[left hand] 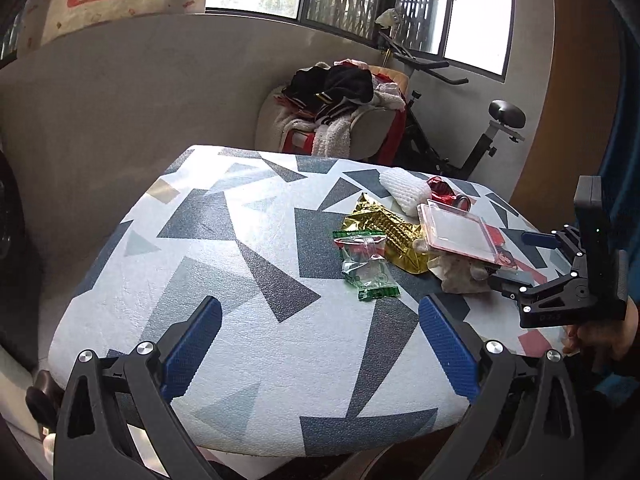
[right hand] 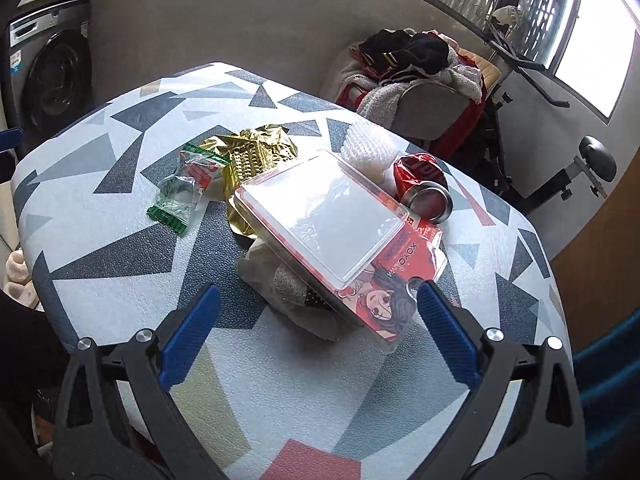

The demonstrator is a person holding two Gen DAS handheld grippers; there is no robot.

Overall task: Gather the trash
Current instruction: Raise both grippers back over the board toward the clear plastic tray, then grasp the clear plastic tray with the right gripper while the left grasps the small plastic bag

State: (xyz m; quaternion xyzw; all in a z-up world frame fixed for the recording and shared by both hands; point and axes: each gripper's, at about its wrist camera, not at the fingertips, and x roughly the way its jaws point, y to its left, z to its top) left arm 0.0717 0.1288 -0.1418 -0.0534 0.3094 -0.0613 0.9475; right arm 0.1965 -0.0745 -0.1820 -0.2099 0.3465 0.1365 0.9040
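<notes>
From your left wrist, your left gripper (left hand: 320,344) gapes wide and empty over the geometric-patterned tabletop (left hand: 224,264), while from your right, the right gripper (right hand: 320,332) (equally wide) hovers just before the clear plastic blister pack (right hand: 332,220) topping the trash pile.

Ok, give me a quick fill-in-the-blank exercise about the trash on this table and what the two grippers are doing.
1. The clear plastic blister pack rests on top of a crumpled ____ tissue.
2. The small wrapper beside the gold foil bag has ____ edges.
3. Both the left gripper and the right gripper are ____ and hold nothing.
4. The crushed red can lies next to the white ____ net.

Missing words: white; green; open; foam
</notes>
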